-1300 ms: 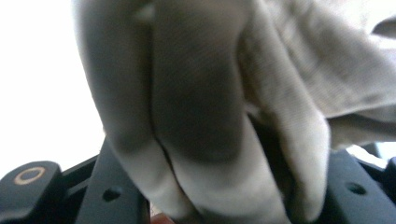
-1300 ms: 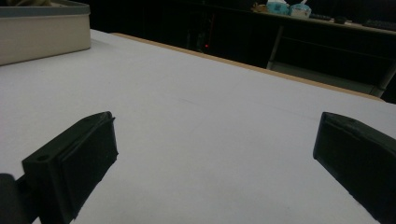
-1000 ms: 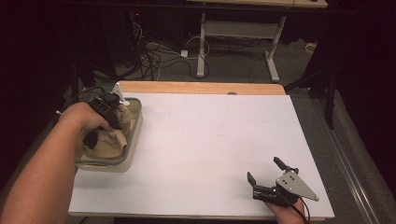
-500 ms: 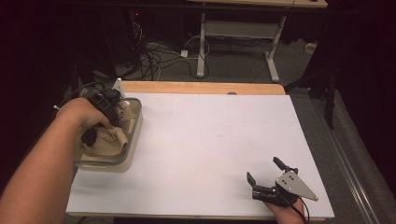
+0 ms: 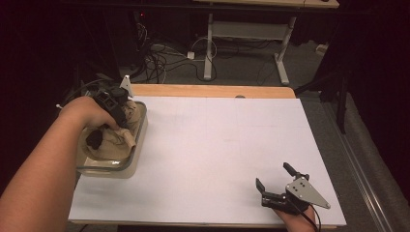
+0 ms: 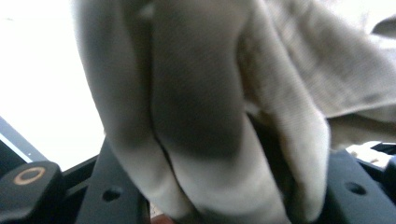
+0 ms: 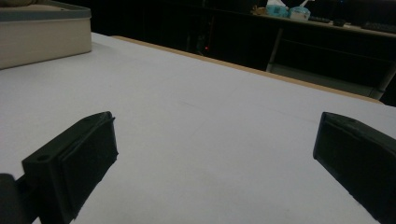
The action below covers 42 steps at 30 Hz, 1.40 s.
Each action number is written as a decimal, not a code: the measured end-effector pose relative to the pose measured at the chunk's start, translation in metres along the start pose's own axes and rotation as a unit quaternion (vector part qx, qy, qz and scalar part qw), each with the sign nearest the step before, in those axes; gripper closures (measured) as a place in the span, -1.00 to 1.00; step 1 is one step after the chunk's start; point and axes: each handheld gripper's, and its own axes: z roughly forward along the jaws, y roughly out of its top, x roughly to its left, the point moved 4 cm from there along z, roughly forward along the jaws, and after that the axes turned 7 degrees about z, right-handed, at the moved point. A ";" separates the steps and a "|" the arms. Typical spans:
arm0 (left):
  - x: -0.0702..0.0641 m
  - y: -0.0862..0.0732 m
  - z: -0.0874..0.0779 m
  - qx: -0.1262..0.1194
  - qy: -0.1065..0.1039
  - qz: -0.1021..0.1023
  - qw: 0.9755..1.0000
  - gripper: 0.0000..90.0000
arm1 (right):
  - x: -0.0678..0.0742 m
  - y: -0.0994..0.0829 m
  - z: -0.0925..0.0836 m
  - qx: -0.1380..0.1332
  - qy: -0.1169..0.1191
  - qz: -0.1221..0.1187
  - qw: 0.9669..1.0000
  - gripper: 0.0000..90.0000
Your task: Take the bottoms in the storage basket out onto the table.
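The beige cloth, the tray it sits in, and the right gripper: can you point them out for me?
beige cloth (image 6: 196, 116): left gripper view, on its middle fold.
tray (image 5: 138, 147): high view, on its right rim.
right gripper (image 5: 273, 176): high view, midway between its open jaws.

Two grippers are counted: one left gripper (image 5: 104, 128) over the bin, one right gripper (image 5: 276, 181) near the table's front right corner. One beige cloth (image 5: 118, 137) is seen, bunched in folds. One shallow bin (image 5: 113, 169) is counted on the table's left side. One white-topped table (image 5: 217, 145) is seen. Two forearms are counted at the bottom edge. Behind the table, one desk frame (image 5: 246, 36) and one tangle of cables (image 5: 159, 60) are noted on the floor.
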 end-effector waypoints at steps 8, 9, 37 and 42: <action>-0.012 0.002 -0.014 -0.004 0.000 0.006 1.000 0.19 | 0.000 0.001 -0.001 -0.002 0.000 -0.001 1.000 -0.99; -0.013 0.002 -0.016 -0.005 0.000 0.007 1.000 0.19 | 0.001 0.001 -0.001 -0.003 0.001 -0.001 1.000 -0.99; -0.056 0.030 -0.036 -0.011 0.004 0.038 0.999 0.18 | 0.000 -0.001 0.001 0.000 0.000 -0.002 1.000 -0.99; -0.065 0.037 -0.042 -0.017 0.010 0.046 0.999 0.18 | 0.000 0.000 0.001 -0.002 0.000 -0.003 1.000 -0.99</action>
